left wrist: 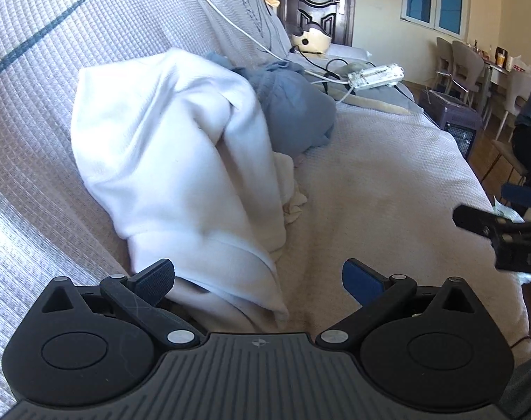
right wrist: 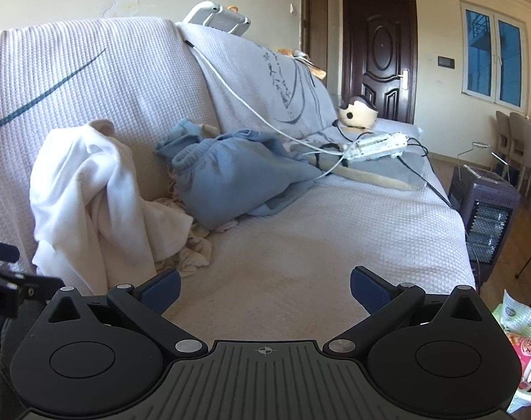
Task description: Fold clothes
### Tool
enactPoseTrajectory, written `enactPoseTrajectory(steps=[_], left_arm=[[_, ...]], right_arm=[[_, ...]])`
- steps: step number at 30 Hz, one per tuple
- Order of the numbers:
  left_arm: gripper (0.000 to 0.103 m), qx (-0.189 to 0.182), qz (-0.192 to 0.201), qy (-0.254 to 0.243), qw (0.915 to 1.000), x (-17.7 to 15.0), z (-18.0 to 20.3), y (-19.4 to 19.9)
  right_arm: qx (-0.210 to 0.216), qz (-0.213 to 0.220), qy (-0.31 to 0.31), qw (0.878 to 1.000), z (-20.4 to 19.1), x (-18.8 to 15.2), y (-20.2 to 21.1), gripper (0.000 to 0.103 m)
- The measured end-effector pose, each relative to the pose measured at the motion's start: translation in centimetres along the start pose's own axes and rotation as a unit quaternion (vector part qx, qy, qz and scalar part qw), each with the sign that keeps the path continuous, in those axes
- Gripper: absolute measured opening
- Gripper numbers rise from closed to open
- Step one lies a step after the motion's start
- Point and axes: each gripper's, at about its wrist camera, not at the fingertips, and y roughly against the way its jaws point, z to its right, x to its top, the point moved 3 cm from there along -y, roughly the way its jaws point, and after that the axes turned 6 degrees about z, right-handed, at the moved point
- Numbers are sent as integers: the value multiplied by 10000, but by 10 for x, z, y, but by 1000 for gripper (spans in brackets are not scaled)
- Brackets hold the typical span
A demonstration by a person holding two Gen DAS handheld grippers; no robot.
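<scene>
Right wrist: hand-held gripper (right wrist: 263,288) wide open, empty.

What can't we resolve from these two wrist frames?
- White garment: type and sleeves unreadable, bunched and motion-blurred in the left wrist view.
- Cream cloth: mostly buried under the white garment in the right wrist view.
- Blue garment: crumpled; far side hidden by its own folds.
- Right gripper: cut off by the frame edge in the left wrist view.
- Dining table items: too small.
</scene>
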Motion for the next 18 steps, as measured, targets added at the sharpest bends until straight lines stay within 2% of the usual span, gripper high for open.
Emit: enactPoseTrajectory(steps=[10, 13, 18], left_arm=[[103, 498, 218, -59, 9985, 20, -23, -17], [103, 692, 46, -113, 9975, 19, -30, -33], [101, 776, -143, 146, 9968, 13, -49, -53]], right_arm=[[68, -117, -68, 9999, -1, -2, -3, 103], [139, -138, -80, 9998, -1, -3, -4, 103], [188, -214, -65, 9996, -2, -4, -6, 103]])
